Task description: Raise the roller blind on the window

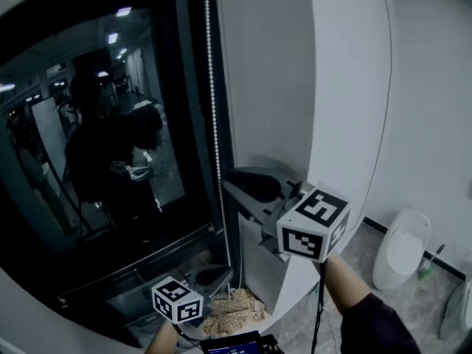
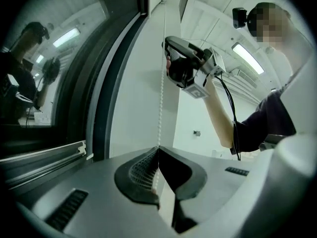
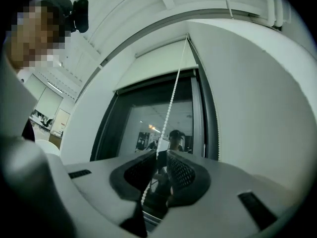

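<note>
White walls (image 1: 346,87) stand beside a dark window (image 1: 110,124) that shows the person like a mirror. The roller blind (image 3: 153,68) sits high up and covers only the top of the glass. A white bead chain (image 1: 214,109) hangs down next to the window frame. The left gripper (image 2: 158,150) is low down, and its jaws are pressed together, pinching the bead chain. The right gripper (image 3: 159,155) is higher up on the same chain. Its jaws are a little apart, and the chain runs through the gap between them.
</note>
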Action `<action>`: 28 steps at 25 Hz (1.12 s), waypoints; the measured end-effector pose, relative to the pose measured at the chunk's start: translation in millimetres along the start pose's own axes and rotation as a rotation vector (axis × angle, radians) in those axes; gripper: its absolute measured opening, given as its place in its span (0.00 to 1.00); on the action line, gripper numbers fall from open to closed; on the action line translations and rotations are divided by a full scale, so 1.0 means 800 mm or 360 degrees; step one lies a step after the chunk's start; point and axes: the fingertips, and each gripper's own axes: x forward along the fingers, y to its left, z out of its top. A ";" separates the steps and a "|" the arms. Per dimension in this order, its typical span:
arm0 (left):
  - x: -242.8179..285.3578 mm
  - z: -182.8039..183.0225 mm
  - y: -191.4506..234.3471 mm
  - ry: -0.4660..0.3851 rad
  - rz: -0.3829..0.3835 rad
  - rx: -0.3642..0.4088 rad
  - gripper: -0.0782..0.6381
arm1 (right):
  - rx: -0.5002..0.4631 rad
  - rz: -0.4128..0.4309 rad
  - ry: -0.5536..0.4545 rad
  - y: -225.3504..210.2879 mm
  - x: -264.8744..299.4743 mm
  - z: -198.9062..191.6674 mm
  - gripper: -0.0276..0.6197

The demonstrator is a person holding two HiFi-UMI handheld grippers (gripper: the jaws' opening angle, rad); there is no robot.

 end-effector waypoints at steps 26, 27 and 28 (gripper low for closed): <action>-0.069 0.067 0.014 -0.0328 -0.0095 -0.0147 0.13 | -0.0036 -0.0020 0.0266 0.054 -0.011 -0.152 0.07; -0.072 0.092 0.007 -0.0367 -0.0098 -0.0068 0.13 | -0.0011 -0.0008 0.0292 0.059 -0.012 -0.166 0.07; -0.074 0.116 0.000 -0.0399 -0.0095 0.0018 0.13 | 0.0019 0.0004 0.0315 0.065 -0.013 -0.179 0.07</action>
